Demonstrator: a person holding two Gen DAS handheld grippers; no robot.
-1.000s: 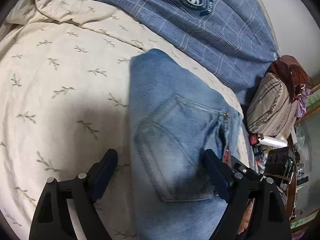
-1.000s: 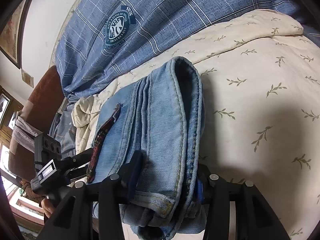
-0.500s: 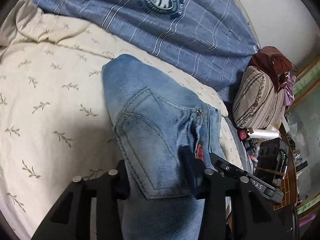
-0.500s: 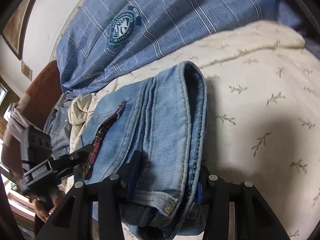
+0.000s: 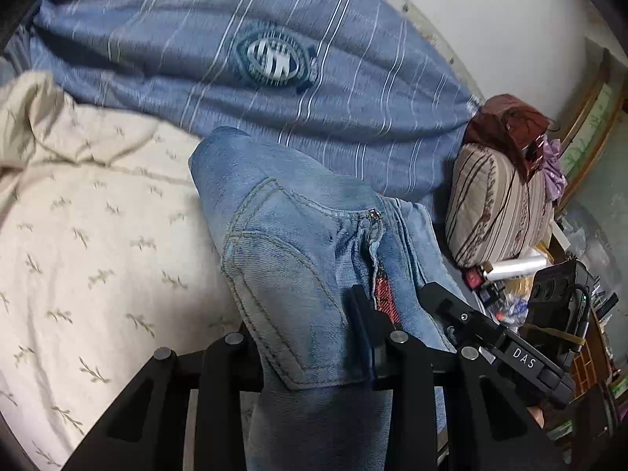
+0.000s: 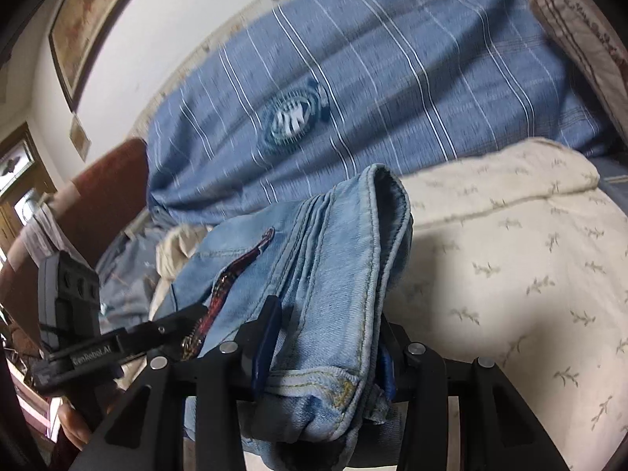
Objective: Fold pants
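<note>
Left tongs (image 5: 306,337) closing on folded jeans (image 5: 298,259); right tongs (image 6: 325,337) clamping jeans, both angled downward.

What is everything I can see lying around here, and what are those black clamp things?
jeans: one pair, light blue, folded, lifted above the bed
bedsheet: one, cream with leaf sprigs, under the jeans
blanket: one, blue striped with a round emblem, behind the jeans
striped cushion: one, beige and brown, beside the bed
framed picture: one, on the white wall
left gripper: black, jaws closing on the jeans' pocket end
right gripper: black, blue pads, clamped on the jeans' folded edge
</note>
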